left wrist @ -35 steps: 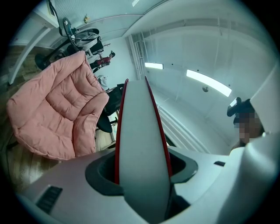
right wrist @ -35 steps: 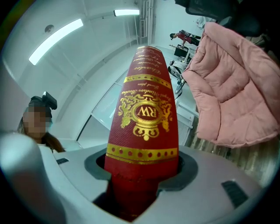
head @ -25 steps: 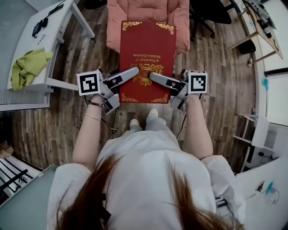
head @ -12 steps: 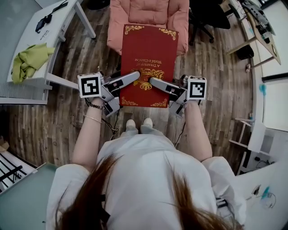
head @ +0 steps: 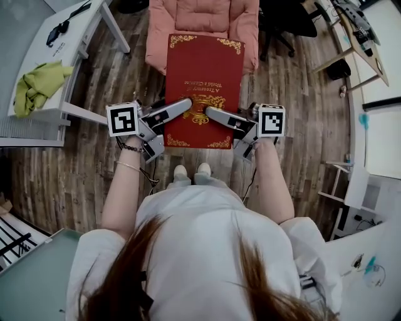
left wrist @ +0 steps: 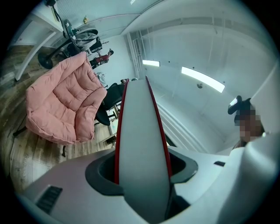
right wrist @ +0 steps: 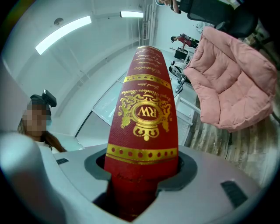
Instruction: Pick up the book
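Observation:
A large red book (head: 203, 75) with gold ornament and lettering is held flat in the air over a pink chair, in front of the person. My left gripper (head: 186, 103) is shut on the book's left edge, and in the left gripper view its pale page edge (left wrist: 142, 144) fills the jaws. My right gripper (head: 210, 112) is shut on the right edge, and the red spine with a gold crest (right wrist: 144, 131) sits between the jaws in the right gripper view. The lower finger of each gripper is hidden under the cover.
A pink cushioned chair (head: 203, 22) stands just beyond and below the book. At the left is a white table (head: 72, 50) with a green cloth (head: 39, 88). A dark office chair (head: 291, 19) and desks (head: 369, 44) stand at the right. The floor is wood planks (head: 294, 113).

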{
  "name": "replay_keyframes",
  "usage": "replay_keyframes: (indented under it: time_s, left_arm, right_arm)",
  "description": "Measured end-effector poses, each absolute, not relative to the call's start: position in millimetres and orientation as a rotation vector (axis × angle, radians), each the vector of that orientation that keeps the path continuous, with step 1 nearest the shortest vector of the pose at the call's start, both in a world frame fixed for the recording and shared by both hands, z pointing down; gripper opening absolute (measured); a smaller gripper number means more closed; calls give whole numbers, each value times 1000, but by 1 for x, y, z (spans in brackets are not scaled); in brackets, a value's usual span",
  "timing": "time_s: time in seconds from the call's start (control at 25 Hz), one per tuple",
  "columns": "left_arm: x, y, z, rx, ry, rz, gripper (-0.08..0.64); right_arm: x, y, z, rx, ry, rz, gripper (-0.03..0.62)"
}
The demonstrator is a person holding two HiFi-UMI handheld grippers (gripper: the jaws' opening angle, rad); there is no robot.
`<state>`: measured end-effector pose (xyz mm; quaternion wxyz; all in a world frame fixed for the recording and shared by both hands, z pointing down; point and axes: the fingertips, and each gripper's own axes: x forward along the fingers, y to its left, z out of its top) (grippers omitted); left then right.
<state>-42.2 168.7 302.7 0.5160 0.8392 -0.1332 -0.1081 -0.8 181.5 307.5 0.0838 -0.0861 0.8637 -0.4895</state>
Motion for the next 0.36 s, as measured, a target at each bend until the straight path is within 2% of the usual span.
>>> replay_keyframes:
  time_s: [0.36]
  left_arm:
    - [-40, 169, 301, 2014, -303, -263, 253]
  right_arm:
    - [-1, 182, 306, -272, 2567, -1470, 265]
